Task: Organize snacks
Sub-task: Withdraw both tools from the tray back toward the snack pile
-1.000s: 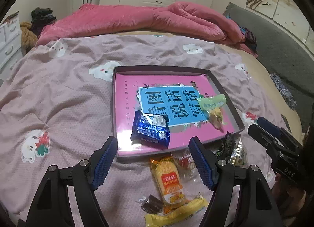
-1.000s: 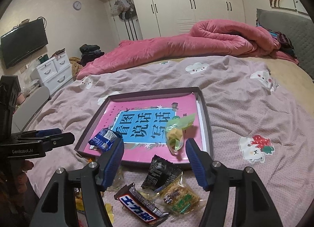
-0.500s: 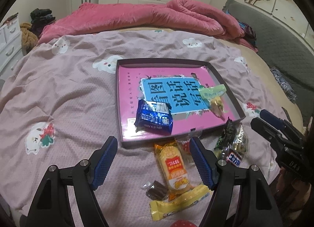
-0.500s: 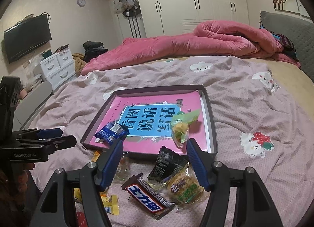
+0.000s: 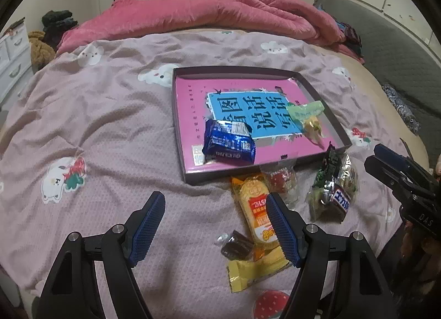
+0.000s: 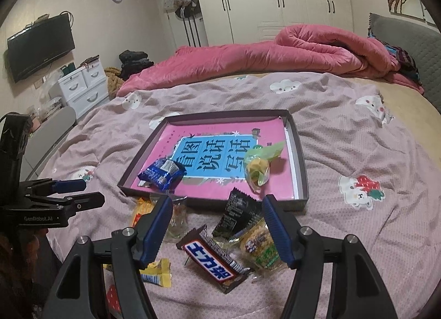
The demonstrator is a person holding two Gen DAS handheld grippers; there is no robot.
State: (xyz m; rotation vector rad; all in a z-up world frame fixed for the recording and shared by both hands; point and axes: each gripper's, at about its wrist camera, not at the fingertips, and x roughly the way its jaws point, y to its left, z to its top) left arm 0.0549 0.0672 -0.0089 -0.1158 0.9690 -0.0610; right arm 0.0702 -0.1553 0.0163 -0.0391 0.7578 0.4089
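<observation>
The orange snack packet (image 5: 255, 206) is laid on the bed (image 5: 110, 131) just before the tray (image 5: 190, 175), its long axis pointed toward the tray's near rim. The left hand-held gripper (image 5: 215, 225) is held spread and empty above it; the right hand-held gripper (image 6: 217, 225) is likewise spread over the chocolate bar (image 6: 212, 261), which is angled diagonally.

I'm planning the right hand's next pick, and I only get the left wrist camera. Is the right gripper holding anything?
Observer: No. In its own view the right gripper is open, with nothing between the pads.
Operator: What lies in front of it?
Observer: The chocolate bar lies flat on the bedspread, roughly in line with the gap between the fingers.
Operator: Anything crowding the bar?
Observer: Yes. A green cracker packet sits right beside it, partly hidden behind the gripper's right finger.
</observation>
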